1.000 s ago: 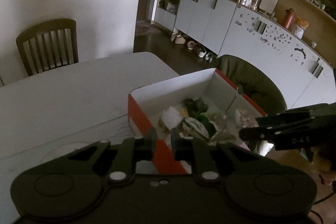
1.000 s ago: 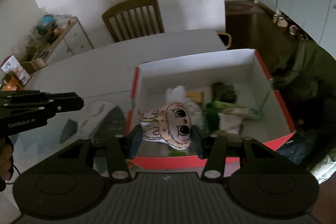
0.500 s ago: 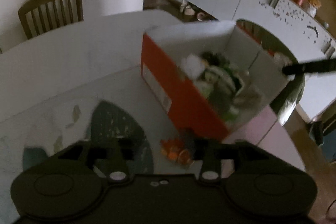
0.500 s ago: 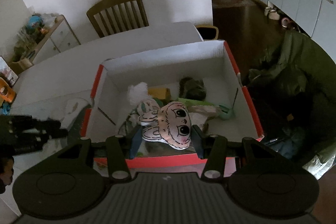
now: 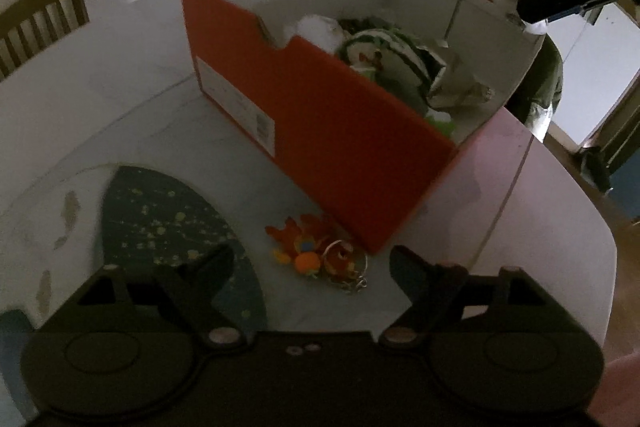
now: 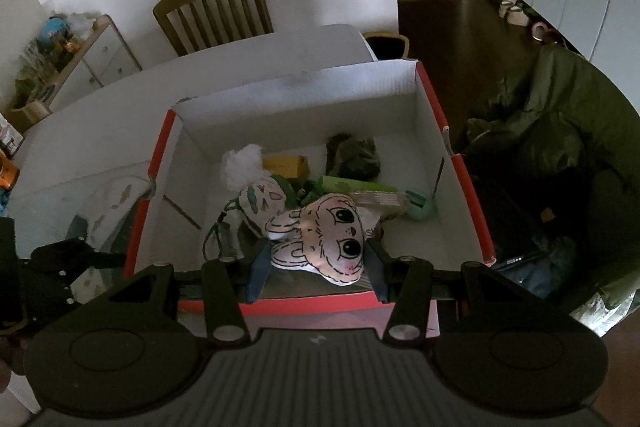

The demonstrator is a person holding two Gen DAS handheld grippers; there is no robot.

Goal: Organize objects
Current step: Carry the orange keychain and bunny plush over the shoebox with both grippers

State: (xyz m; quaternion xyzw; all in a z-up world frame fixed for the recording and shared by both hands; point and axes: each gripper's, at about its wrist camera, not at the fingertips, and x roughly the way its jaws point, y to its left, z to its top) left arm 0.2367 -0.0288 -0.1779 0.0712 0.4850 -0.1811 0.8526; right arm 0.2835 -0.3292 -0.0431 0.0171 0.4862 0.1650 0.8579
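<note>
- Two grippers work around one red shoebox (image 5: 340,131) on the pale table (image 5: 132,91), and much of the scene is dim and soft.
- Over on the left, a dark speckled mat (image 5: 160,223) lies partly hidden under the left gripper (image 5: 312,259).
- That left gripper's jaws stand wide apart, empty, just above an orange keychain toy (image 5: 308,253) lying on the table beside the box's near corner; its shape is hard to make out.
- Inside the box sits a jumble: a white fluffy thing (image 6: 242,167), a yellow block (image 6: 286,166), green pieces, mostly overlapping.
- Above the box's near edge, the right gripper (image 6: 316,259) clamps a bunny-face plush (image 6: 324,239), its lower part cut off by the fingers.
- Farthest right, a dark green coat (image 6: 560,131) is heaped off the table.
</note>
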